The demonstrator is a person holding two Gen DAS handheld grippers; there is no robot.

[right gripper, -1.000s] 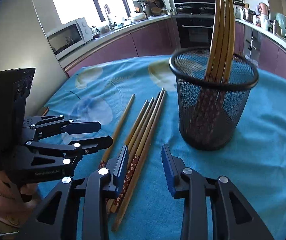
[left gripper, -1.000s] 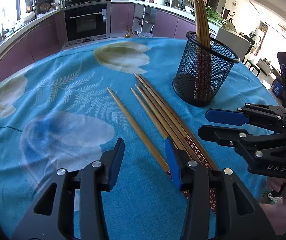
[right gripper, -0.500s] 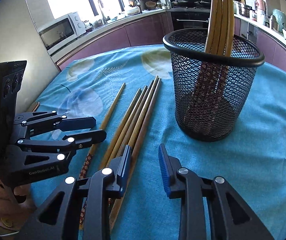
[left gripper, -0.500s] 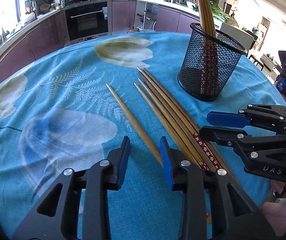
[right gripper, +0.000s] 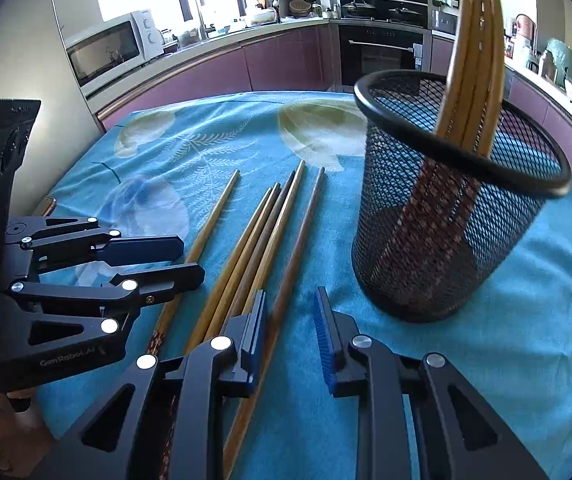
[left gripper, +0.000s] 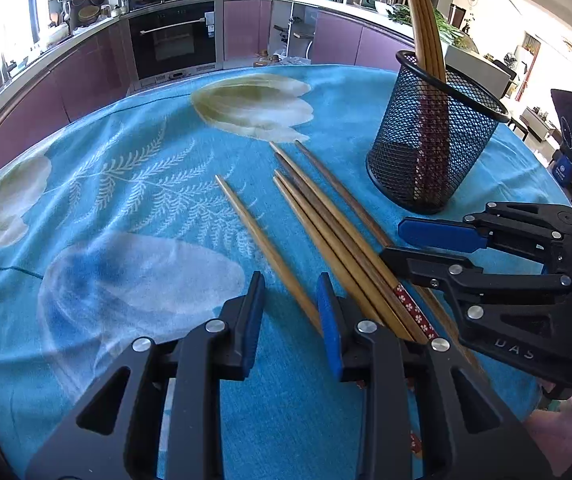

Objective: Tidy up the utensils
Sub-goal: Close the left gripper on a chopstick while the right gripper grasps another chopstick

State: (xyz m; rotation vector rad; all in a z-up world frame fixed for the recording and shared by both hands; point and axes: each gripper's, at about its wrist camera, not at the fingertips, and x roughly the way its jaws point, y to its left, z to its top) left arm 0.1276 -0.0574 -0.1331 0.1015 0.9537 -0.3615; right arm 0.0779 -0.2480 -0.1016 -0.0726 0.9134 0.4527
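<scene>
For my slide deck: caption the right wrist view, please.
Right gripper, its jaws closing around one loose chopstick, beside a mesh cup on a blue tablecloth.

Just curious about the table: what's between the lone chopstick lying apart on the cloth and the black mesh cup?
Four more chopsticks lie side by side between the lone chopstick and the mesh cup; both wrist views show it.
</scene>
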